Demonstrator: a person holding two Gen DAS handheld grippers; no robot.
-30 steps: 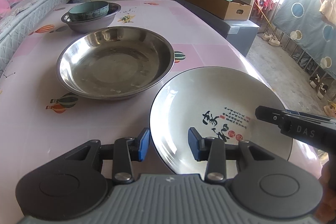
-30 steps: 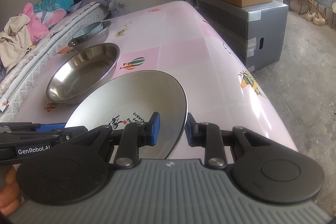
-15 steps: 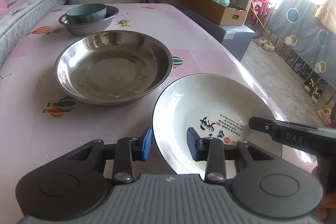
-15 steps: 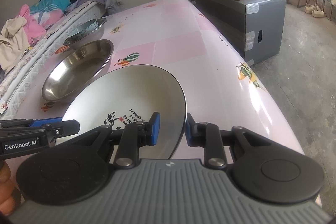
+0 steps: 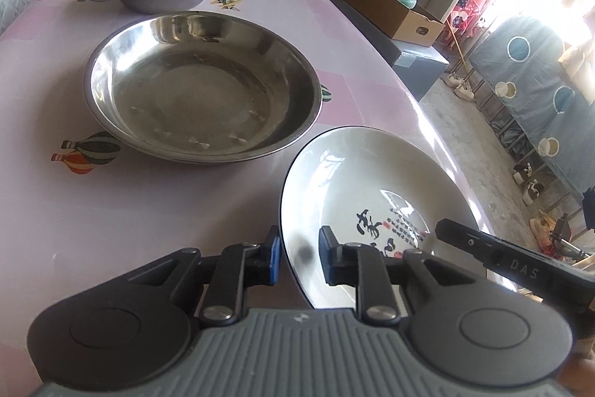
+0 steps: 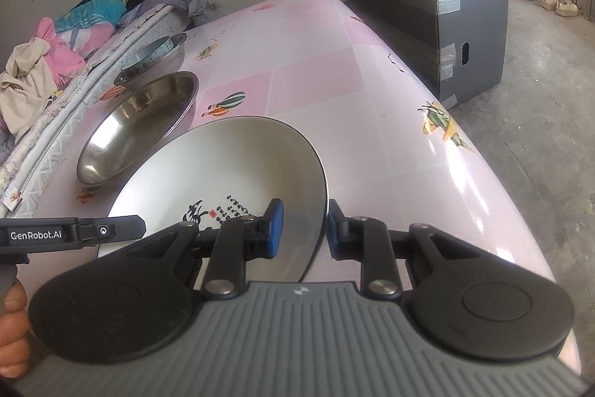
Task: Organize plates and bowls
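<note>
Lower right of the left wrist view: white ceramic plate (image 5: 375, 181) lifted, tilted – left gripper (image 5: 297, 257) clamps its near-left rim, right gripper (image 6: 303, 227) clamps the opposite rim. Beyond, upper left – steel basin (image 5: 200, 88).

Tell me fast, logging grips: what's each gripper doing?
Left gripper: shut on the white plate rim.
Right gripper: shut on the same plate's opposite rim.

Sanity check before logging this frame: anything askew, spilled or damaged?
Nothing spilled or broken. The white plate sits tilted, its rim between the fingers of both the left gripper and right gripper; whether they clamp it is unclear.
</note>
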